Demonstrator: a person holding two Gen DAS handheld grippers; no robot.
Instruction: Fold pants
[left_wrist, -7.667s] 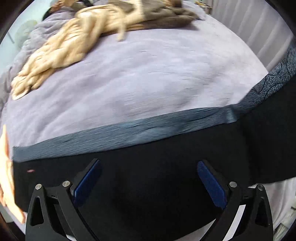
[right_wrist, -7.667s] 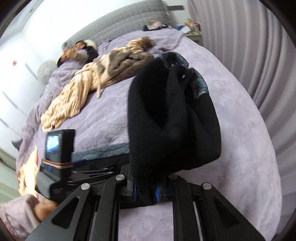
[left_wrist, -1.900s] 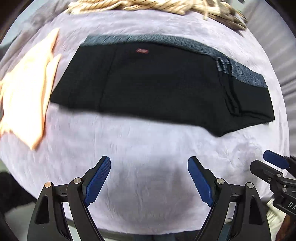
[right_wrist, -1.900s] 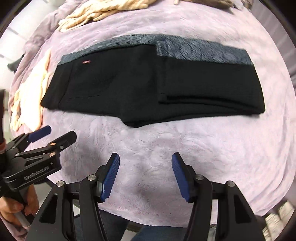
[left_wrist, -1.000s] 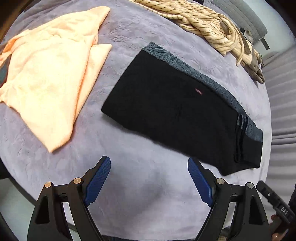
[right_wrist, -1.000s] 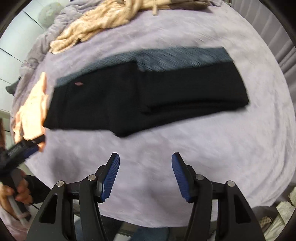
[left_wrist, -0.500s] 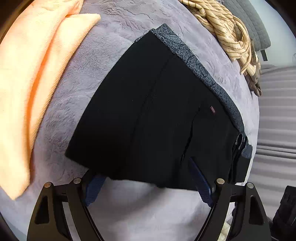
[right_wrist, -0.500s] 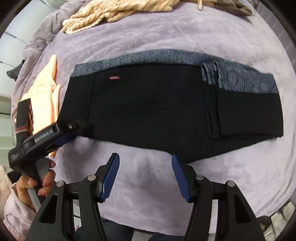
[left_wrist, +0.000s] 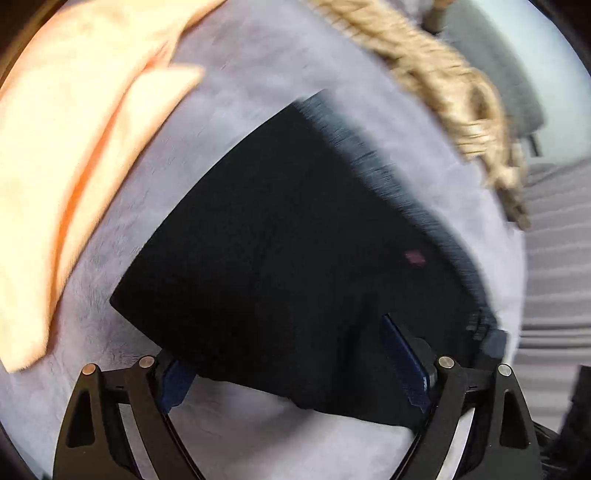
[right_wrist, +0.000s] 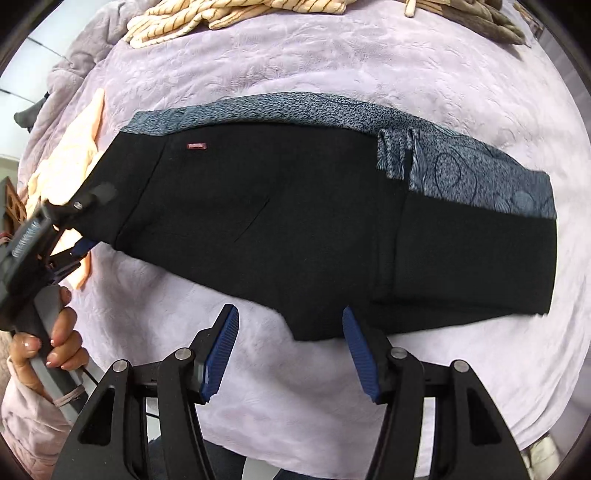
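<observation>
I see the lilac bed (right_wrist: 332, 66) filling both views, with the black pants (right_wrist: 295, 221) folded once across the middle of the right wrist view. My left gripper (left_wrist: 295, 365), jaws just closing but still wide, straddles their lower corner; my right gripper (right_wrist: 290, 350) hangs half-spread over their lower edge, gripping nothing.

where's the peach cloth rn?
Left side of both views: the peach cloth lies on the lilac bedspread, just off the waist end of the black pants, beside the left gripper.
</observation>
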